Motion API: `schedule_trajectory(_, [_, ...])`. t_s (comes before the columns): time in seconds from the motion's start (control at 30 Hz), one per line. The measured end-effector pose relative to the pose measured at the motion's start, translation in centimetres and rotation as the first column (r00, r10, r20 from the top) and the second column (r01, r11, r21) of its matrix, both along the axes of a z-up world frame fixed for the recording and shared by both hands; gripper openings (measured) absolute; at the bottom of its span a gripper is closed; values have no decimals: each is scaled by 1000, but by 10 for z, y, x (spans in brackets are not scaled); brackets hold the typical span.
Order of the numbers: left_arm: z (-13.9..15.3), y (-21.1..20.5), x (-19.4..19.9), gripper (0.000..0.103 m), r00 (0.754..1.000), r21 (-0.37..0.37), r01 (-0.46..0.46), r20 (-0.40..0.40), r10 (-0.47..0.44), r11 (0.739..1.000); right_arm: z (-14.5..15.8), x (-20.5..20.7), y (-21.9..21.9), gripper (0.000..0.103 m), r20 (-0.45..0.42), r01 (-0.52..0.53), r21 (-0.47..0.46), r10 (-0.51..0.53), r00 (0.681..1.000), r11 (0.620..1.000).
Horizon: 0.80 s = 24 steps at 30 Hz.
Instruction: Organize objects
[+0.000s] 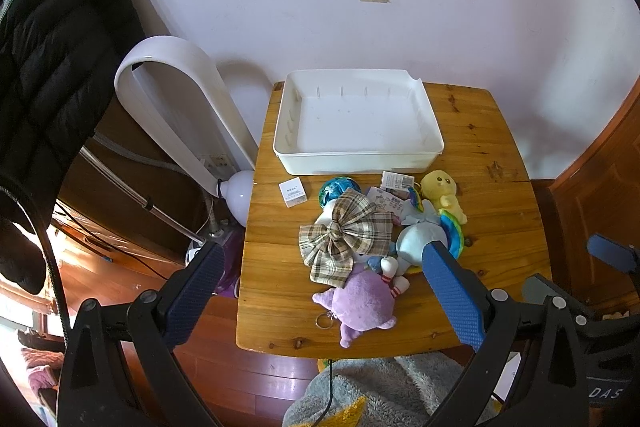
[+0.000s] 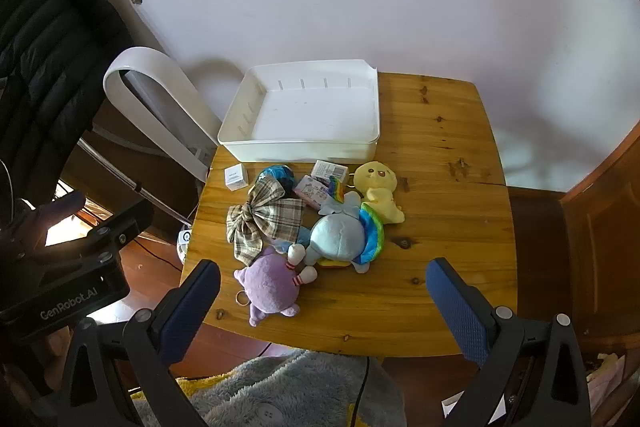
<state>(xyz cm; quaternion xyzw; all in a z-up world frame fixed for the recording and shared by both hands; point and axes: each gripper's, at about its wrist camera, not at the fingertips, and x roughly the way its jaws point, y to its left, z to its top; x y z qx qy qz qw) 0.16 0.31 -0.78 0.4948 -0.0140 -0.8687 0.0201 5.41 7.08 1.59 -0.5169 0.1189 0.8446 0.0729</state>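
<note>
An empty white bin (image 1: pixel 356 157) (image 2: pixel 304 149) stands at the back of the wooden table (image 1: pixel 492 227) (image 2: pixel 440 227). In front of it lies a pile: a plaid bow (image 1: pixel 344 235) (image 2: pixel 260 217), a purple plush (image 1: pixel 364 301) (image 2: pixel 272 287), a blue plush with rainbow trim (image 1: pixel 416 239) (image 2: pixel 340 237), a yellow plush (image 1: pixel 442 189) (image 2: pixel 378 187), a blue-green ball (image 1: pixel 334 189) (image 2: pixel 280 173) and small boxes (image 1: pixel 293 191) (image 2: pixel 236 177). My left gripper (image 1: pixel 324 259) hangs open above the pile. My right gripper (image 2: pixel 324 275) is open above the table's near edge, right of the purple plush.
A white arched appliance (image 1: pixel 172 95) (image 2: pixel 156 95) stands left of the table by the wall. A black puffer jacket (image 1: pixel 52 47) hangs at far left. A grey fleece (image 2: pixel 288 391) lies below the table's front edge. A wooden door (image 2: pixel 600 227) is at right.
</note>
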Motion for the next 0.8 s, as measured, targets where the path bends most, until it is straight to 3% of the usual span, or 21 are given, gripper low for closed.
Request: schedule_trajectory(0.8, [0, 2, -1, 100, 1000, -1, -3, 1, 3, 1000, -2, 0, -3, 103, 0, 3, -7, -3, 1000, 1000])
